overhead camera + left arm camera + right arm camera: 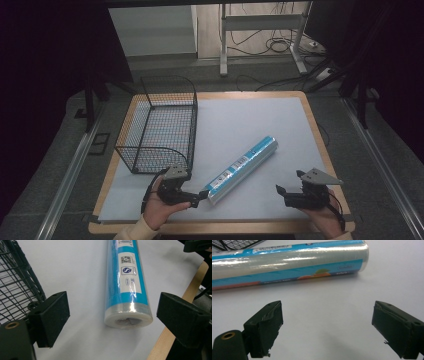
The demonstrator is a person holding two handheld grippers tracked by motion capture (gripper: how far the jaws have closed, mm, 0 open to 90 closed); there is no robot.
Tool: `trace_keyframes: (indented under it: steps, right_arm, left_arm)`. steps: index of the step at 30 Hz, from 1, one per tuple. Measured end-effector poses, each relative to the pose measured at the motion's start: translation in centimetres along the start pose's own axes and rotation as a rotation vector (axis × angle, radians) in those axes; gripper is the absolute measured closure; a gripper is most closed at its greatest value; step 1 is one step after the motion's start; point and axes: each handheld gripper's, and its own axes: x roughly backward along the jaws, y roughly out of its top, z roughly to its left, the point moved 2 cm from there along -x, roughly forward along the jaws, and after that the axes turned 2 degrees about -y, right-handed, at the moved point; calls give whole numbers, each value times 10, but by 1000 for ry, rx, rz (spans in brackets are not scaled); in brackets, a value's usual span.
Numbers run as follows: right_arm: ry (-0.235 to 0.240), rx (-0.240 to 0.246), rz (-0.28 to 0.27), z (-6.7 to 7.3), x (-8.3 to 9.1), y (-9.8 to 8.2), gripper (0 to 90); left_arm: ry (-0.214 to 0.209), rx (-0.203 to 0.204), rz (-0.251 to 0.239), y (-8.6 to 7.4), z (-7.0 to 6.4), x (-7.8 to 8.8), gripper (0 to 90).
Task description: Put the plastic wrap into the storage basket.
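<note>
Left claw [199, 195] spread wide just short of the roll [242, 163] end — long axis running away up-right; right claw [281, 192] spread, farther off.

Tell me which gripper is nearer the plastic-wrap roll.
Left. The left gripper is open right at the near end of the plastic-wrap roll; the right gripper sits open, off to its side.

Wire basket [162, 127], film roll [243, 163], table [320, 145]

Wooden table [314, 125], white sheet [250, 120] covering most of top. On sheet: wire basket [159, 125] at left, blue-and-clear roll [242, 163] lying diagonally near centre, apart from basket.
</note>
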Motion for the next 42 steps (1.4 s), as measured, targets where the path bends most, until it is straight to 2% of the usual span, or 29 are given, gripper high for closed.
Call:
trace_keyframes:
  steps: [7,15,20,24,33,42]
  right_arm:
    - [43,-4,8,1,0,1,113]
    - [19,5,11,2,8,-1,114]
    - [5,13,4,4,14,-2,118]
    - [6,9,-1,2,14,-3,121]
    - [14,15,3,0,9,-2,123]
    - [-4,7,13,0,10,-2,130]
  left_arm:
    - [20,-12,-5,4,-2,2,112]
    - [31,-41,-8,8,-10,7,115]
    - [34,-45,-7,14,-16,12,115]
    - [19,-22,-15,22,-19,15,115]
    - [38,-52,22,35,-25,13,115]
    - [41,-72,26,50,-31,12,115]
